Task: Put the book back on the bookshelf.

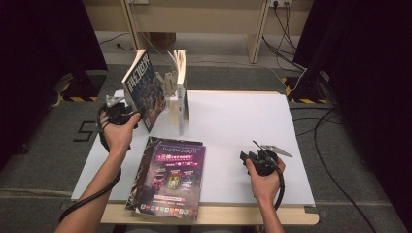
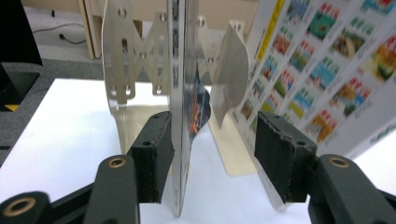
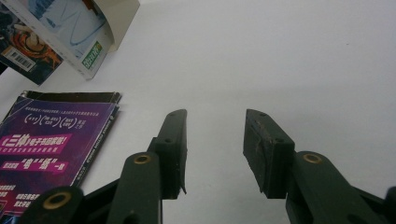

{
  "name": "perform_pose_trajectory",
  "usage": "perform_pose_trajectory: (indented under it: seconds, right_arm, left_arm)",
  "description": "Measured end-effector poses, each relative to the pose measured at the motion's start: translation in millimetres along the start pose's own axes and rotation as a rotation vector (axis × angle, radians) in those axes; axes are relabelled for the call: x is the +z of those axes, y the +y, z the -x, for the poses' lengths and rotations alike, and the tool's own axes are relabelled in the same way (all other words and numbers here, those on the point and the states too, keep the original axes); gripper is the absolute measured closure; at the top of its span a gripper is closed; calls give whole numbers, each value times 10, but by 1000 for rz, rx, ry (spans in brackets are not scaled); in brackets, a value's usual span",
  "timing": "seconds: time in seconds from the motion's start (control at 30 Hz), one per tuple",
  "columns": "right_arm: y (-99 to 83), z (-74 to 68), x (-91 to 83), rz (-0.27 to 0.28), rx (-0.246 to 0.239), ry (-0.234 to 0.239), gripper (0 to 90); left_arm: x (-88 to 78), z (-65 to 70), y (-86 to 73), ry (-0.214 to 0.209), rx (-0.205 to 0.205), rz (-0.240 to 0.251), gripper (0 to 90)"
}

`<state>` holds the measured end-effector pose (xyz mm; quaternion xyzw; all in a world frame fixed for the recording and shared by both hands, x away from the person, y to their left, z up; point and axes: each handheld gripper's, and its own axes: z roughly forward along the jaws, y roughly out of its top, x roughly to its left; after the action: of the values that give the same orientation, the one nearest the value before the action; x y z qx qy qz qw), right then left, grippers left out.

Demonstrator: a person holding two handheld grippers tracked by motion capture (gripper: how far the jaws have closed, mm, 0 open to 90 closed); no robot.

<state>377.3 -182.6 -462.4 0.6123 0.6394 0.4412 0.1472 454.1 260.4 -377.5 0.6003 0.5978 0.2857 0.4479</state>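
Step in hand: left claw [image 2: 210, 156] setting the dark-covered book [image 1: 144, 90] upright into the metal bookstand [image 1: 171, 85] at the bench's [image 1: 243, 126] far left. Jaws parted; left pad touches the cover, right pad clear. Right claw [image 3: 215, 151] open, empty. Next, I judge: withdraw without tipping it.

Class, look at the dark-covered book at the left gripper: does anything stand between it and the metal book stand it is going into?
Nothing visible does. The dark-covered book stands on edge between the left gripper's open jaws, already among the metal book stand's plates, beside the white book.
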Motion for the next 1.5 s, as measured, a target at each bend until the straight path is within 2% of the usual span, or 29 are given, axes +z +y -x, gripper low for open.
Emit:
perform_pose_trajectory:
  seconds: [0.03, 0.17, 0.3, 0.37, 0.47, 0.57, 0.67, 0.73, 0.83, 1.17, 1.3, 1.33, 1.5]
  right_arm:
    - [1, -17, 3, -2, 7, 2, 601]
    - [15, -67, 11, -4, -15, 6, 600]
    - [23, -145, 40, -24, -25, 20, 598]
    - [27, -190, 61, -42, -27, 27, 596]
    - [36, -259, 103, -67, -33, 37, 593]
    - [43, -328, 147, -87, -55, 48, 591]
    - [49, -410, 201, -104, -68, 61, 590]
    - [58, -470, 229, -119, -63, 68, 588]
    - [68, -547, 284, -134, -92, 83, 586]
    - [19, -817, 522, -223, -119, 122, 574]
    - [-11, -880, 623, -261, -114, 137, 563]
    - [-18, -900, 636, -279, -101, 136, 560]
    - [-35, -953, 712, -306, -105, 143, 550]
  left_arm:
    - [-3, -8, -23, -6, -1, -14, 454]
    - [-32, -33, -113, -20, 7, -50, 452]
    - [-62, -35, -213, -76, 0, -112, 453]
    - [-83, -27, -290, -90, 26, -151, 454]
    - [-95, -28, -405, -129, 27, -200, 455]
    - [-101, -24, -529, -142, 43, -230, 455]
    - [-100, -21, -655, -165, 25, -263, 455]
    - [-102, -8, -739, -174, 41, -286, 455]
    - [-93, 10, -858, -207, 33, -318, 454]
    - [-79, -8, -1169, -239, 9, -383, 454]
    - [-79, 2, -1237, -253, 2, -396, 456]
    - [-79, 3, -1246, -252, 3, -392, 459]
    - [-93, 34, -1265, -279, -1, -402, 471]
